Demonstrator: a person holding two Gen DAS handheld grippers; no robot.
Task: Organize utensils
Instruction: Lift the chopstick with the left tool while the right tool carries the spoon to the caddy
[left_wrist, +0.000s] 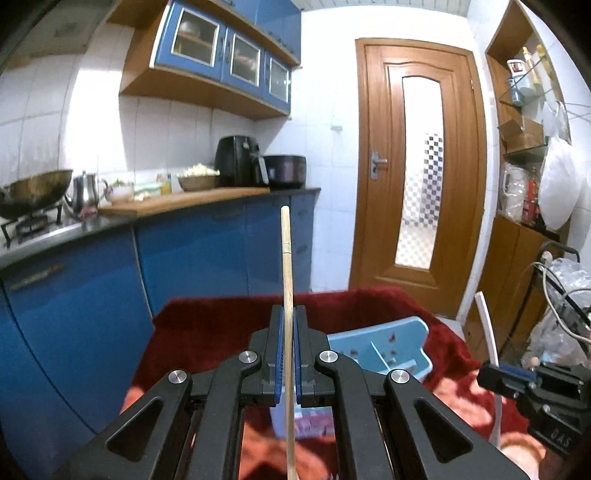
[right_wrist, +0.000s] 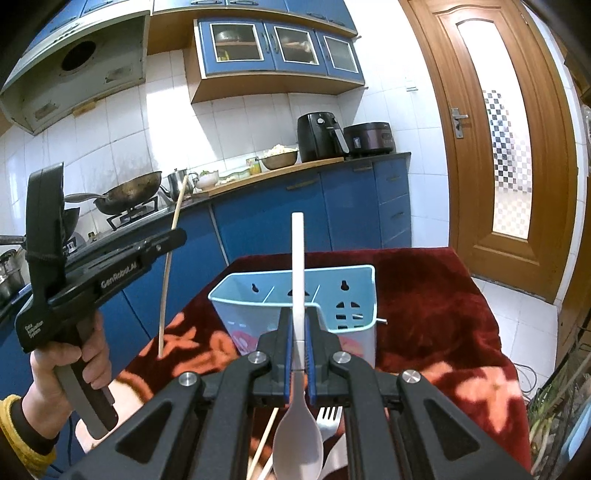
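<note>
Fork (right_wrist: 330, 419) only in R view

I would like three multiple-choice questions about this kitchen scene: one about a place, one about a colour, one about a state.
1. Where does the light blue plastic utensil holder stand?
A. on the dark red patterned cloth
B. on the stove
C. on the floor by the door

2. What colour is the plastic spoon in the right gripper?
A. green
B. white
C. black

3. What is the state of the left gripper?
A. open, holding nothing
B. closed on a fork
C. closed on a thin wooden chopstick

Answers: 1 A, the holder's base rests on the cloth; 2 B, bowl and handle are both white; 3 C, the stick passes between the closed jaws.
</note>
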